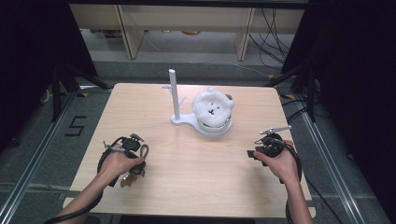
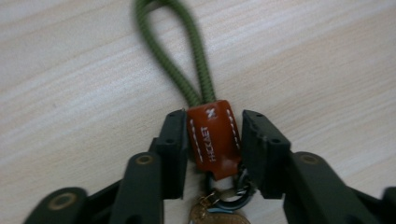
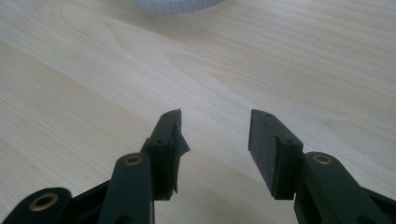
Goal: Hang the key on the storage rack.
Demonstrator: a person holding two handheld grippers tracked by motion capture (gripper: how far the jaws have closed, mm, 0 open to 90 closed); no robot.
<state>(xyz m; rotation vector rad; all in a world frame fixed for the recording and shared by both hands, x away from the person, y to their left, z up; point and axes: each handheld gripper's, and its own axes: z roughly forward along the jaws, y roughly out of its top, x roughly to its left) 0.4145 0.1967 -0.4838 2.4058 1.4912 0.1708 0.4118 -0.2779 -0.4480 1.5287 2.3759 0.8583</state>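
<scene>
**Left jaws close in on the keychain's leather tab**

The keychain lies flat on the wooden table, at the near left and well apart from the white stand that rises near the table's far middle. In the left gripper view its brown leather tab sits squarely between the jaws of the left gripper, with the green cord loop running away from the tab across the wood and a metal ring trailing back toward the gripper's body. The left pad rests against the tab's edge; a sliver of a gap seems to remain at the right pad, so I judge the grasp as forming rather than firm.

The step in hand looks like picking the keychain up by its tab. The next move calls for pinching until both pads bear on the leather, then lifting straight so the loop hangs free, probably to go over the stand's post or one of its side pegs.

The right gripper hovers over bare wood, to the near right of the stand, jaws apart and holding nothing.

Below the ring, a brass-coloured piece is cut off by the picture's lower edge. The person's left hand covers much of the keychain in the high view. A fluffy white object with a small face sits on the stand's base; what it is I cannot tell.
</scene>
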